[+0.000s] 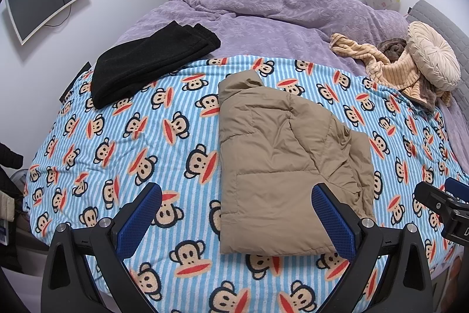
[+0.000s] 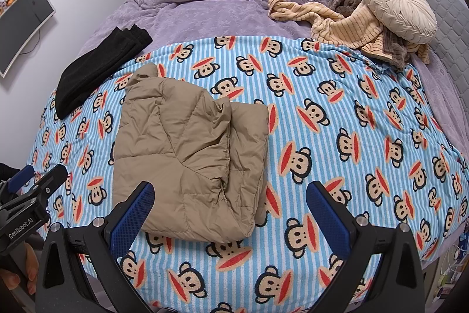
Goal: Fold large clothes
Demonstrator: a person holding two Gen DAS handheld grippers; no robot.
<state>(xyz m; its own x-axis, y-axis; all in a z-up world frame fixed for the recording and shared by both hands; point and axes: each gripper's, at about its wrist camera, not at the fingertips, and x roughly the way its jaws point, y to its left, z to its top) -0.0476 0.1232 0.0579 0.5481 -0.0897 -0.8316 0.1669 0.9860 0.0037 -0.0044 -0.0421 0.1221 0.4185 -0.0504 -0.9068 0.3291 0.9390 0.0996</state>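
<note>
On the monkey-print blanket (image 1: pixel 146 137) lies a folded tan jacket (image 1: pixel 278 154); left gripper (image 1: pixel 237 213) and right gripper (image 2: pixel 230 210) spread wide.

the right gripper (image 2: pixel 230 213) hangs spread wide and empty, the folded tan jacket (image 2: pixel 187 154) just ahead-left on the monkey-print blanket (image 2: pixel 337 122).

A: Left gripper (image 1: pixel 237 220) up over the near edge of the bed, jaws spread wide, nothing between the blue pads!

B: Same story on the right gripper (image 2: pixel 230 220): jaws wide apart, hovering above the near edge, empty.

A: And the two sit side by side, each showing at the edge of the other's view.

B: Fingertips (image 2: pixel 30 257) of the person's left hand peek out beneath the left gripper's handle, wrapped around it.
</note>
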